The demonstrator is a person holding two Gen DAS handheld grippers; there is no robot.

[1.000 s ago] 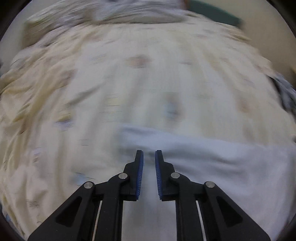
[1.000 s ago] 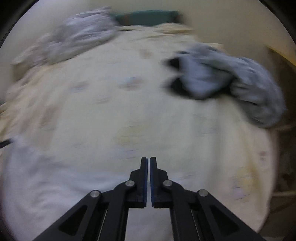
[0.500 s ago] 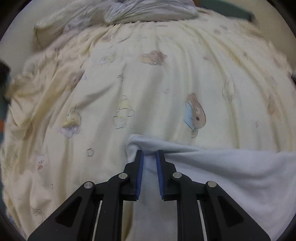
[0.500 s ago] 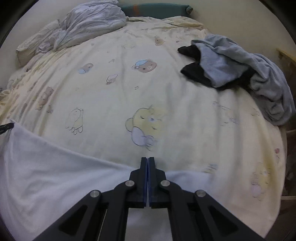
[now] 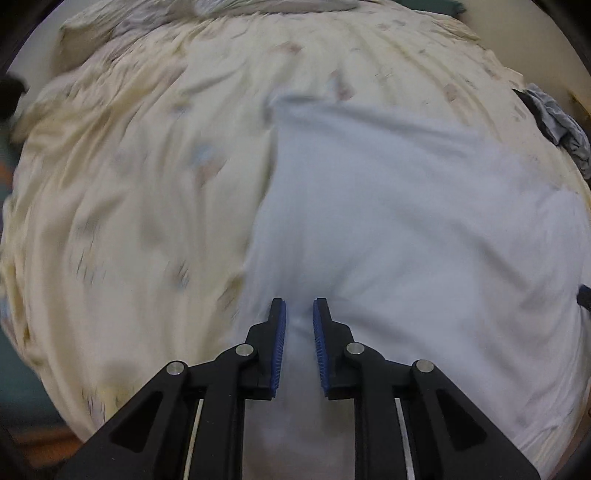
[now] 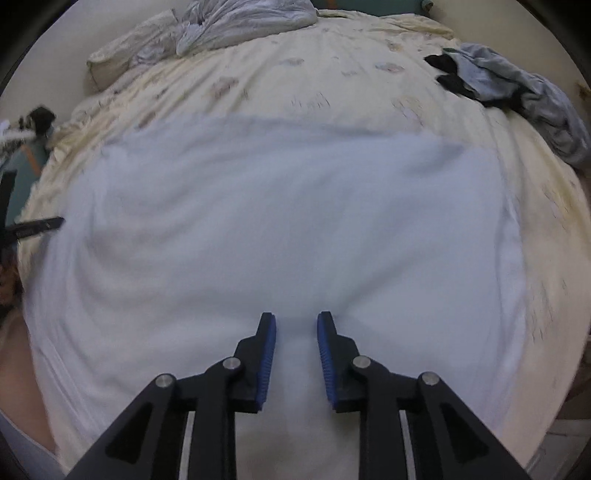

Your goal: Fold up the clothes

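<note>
Lying flat on the bed, white shirt, both grippers over it, jaws apart, empty.

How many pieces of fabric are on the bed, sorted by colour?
White: 1, the shirt spread flat
Grey and black: 1 heap at the far right
Pale grey: 1 crumpled bundle at the head of the bed
Cream: 1 printed sheet under them all
Total: 4
</note>
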